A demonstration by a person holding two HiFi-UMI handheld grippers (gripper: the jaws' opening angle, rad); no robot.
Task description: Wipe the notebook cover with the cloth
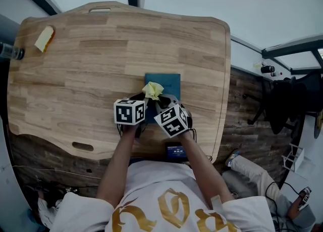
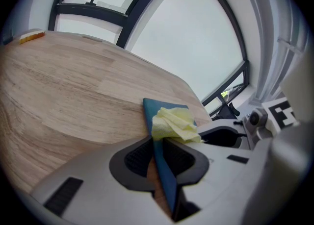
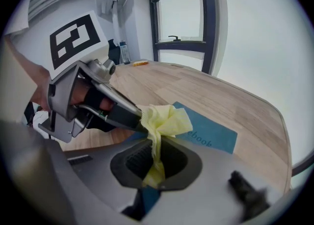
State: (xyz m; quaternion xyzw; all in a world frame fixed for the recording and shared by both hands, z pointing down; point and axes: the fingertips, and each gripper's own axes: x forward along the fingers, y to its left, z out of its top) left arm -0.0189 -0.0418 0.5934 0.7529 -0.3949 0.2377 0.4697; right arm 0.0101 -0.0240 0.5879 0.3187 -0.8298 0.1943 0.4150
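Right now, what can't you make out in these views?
- Near end of the notebook: head view, hidden by the cloth, the left gripper and the right gripper.
- Start of the cover print: right gripper view, covered by the cloth.
- Yellow thing at the table's far corner: head view, too small to identify.
- Dark object: head view, cut off by left edge.

- Notebook [image 1: 169, 83]: a closed teal-blue rectangle with a plain cover, lying flat just right of centre in the head view. Its lower edge is hidden. In the right gripper view [image 3: 218, 137], dark lettering ending "ebook" crosses the cover.
- Cloth [image 1: 153, 90]: pale yellow and crumpled into a loose wad, resting on the notebook's lower left part. A twisted tail trails down from the wad in the right gripper view [image 3: 167, 118].
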